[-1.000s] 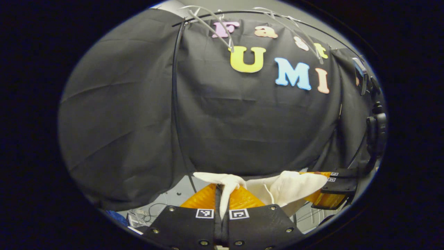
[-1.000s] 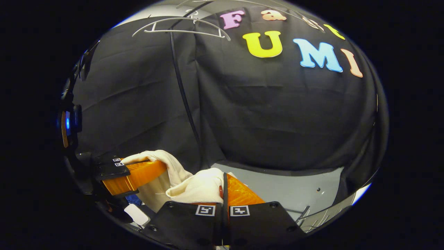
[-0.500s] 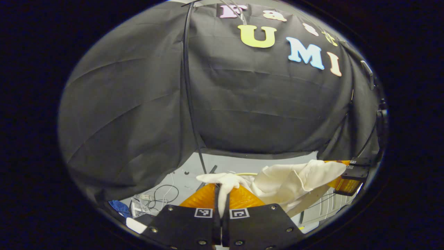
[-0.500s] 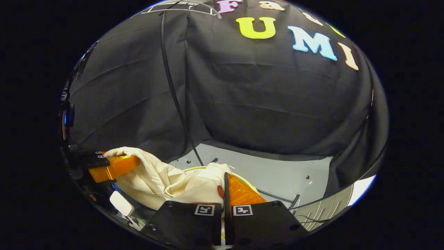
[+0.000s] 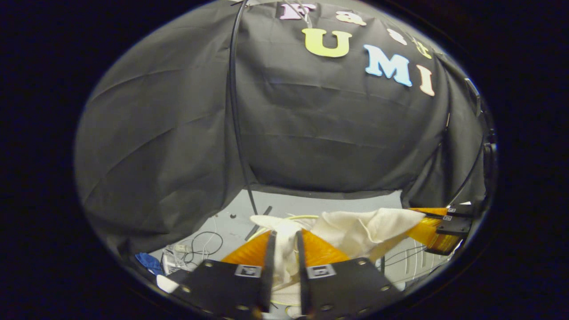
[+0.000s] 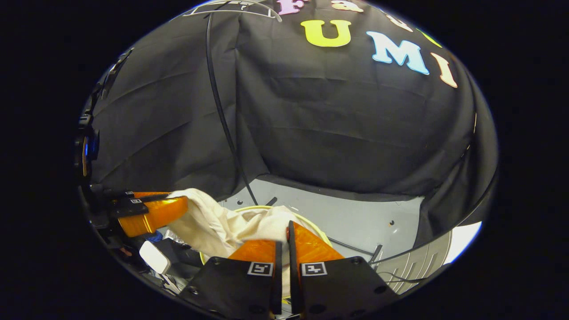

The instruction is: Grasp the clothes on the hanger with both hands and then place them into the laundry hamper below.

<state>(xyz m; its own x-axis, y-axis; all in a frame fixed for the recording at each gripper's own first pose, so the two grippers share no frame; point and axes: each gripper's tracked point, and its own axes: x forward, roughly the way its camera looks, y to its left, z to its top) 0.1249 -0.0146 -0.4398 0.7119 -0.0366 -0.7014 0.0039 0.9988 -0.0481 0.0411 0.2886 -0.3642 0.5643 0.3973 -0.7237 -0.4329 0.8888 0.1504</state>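
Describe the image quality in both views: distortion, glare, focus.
Left gripper view: strong fisheye bending, the black cable curves; cream garment sharp and evenly lit. Right gripper view: same bulging; glossy sheen on the left gripper and a bright patch at the lower right edge; the garment's folds stay crisp.

The cream cloth (image 6: pixel 218 224) is covering most of the hamper's yellow rim (image 6: pixel 311 221), so you are seeing only a short arc of it. In the left gripper view, your left gripper (image 5: pixel 284 242) is hiding the cloth's lower folds, and the picture's edge is cutting off the right gripper (image 5: pixel 438 226) behind its orange fingers.
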